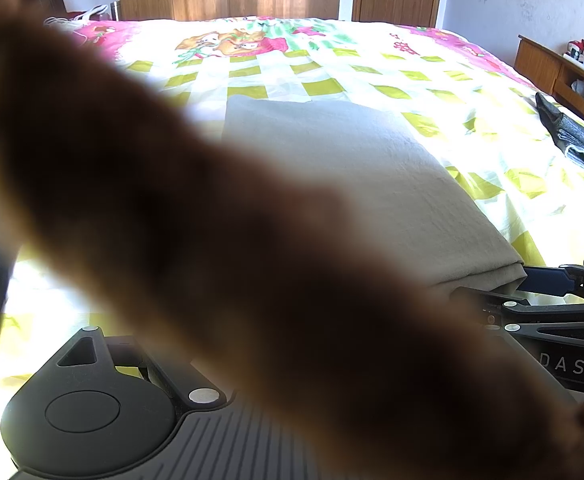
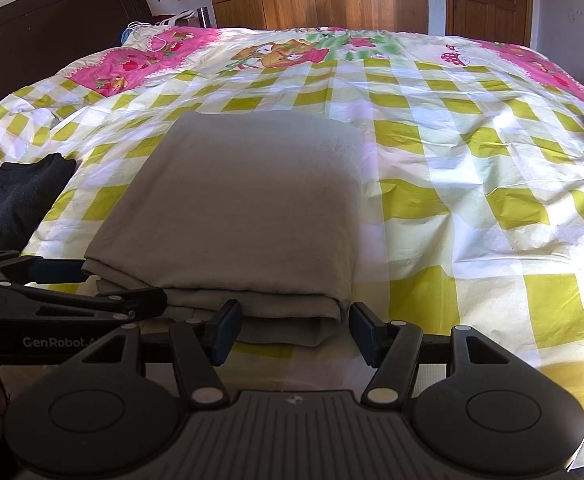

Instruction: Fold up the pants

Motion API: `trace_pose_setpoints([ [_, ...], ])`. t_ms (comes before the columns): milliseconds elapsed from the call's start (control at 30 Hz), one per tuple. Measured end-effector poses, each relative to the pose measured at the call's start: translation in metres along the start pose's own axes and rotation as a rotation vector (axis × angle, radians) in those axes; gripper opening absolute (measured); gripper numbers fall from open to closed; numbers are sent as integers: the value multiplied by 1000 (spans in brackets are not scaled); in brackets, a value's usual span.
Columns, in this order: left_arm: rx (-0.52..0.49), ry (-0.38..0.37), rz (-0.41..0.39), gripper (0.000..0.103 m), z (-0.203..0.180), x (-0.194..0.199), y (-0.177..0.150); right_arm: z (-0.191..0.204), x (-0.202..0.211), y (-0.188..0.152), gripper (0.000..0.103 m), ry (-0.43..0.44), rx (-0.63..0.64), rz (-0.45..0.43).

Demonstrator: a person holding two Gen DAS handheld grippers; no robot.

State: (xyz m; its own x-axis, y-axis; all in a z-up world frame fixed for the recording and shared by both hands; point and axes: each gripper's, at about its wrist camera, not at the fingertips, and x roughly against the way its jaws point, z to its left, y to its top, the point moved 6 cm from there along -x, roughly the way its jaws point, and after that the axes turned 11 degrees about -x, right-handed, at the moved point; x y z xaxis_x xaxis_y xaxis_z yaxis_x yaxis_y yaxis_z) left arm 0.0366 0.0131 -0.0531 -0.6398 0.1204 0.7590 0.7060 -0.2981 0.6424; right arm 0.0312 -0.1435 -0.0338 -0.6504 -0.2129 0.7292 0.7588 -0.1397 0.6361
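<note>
White lettering "GenRobot.A" reads along the black side of the left gripper (image 2: 62, 280) in the right wrist view, its end cut off behind the other tool. In the left wrist view, "DAS" shows on the right gripper (image 1: 548, 280), probably a fragment of a longer word.

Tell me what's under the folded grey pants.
The pants lie on the checked bedspread, which shows all around them. Their own lower layers show at the near edge; anything else beneath is covered.

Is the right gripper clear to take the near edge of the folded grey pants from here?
Probably yes: the right gripper stands open right at the near edge of the grey pants, with nothing between.
</note>
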Motion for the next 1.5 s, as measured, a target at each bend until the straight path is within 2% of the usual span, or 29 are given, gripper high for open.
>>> trace_pose_setpoints([
  [1500,0,1,4,85,1,0,-1,3,-1,-2,72,-1,16,5],
])
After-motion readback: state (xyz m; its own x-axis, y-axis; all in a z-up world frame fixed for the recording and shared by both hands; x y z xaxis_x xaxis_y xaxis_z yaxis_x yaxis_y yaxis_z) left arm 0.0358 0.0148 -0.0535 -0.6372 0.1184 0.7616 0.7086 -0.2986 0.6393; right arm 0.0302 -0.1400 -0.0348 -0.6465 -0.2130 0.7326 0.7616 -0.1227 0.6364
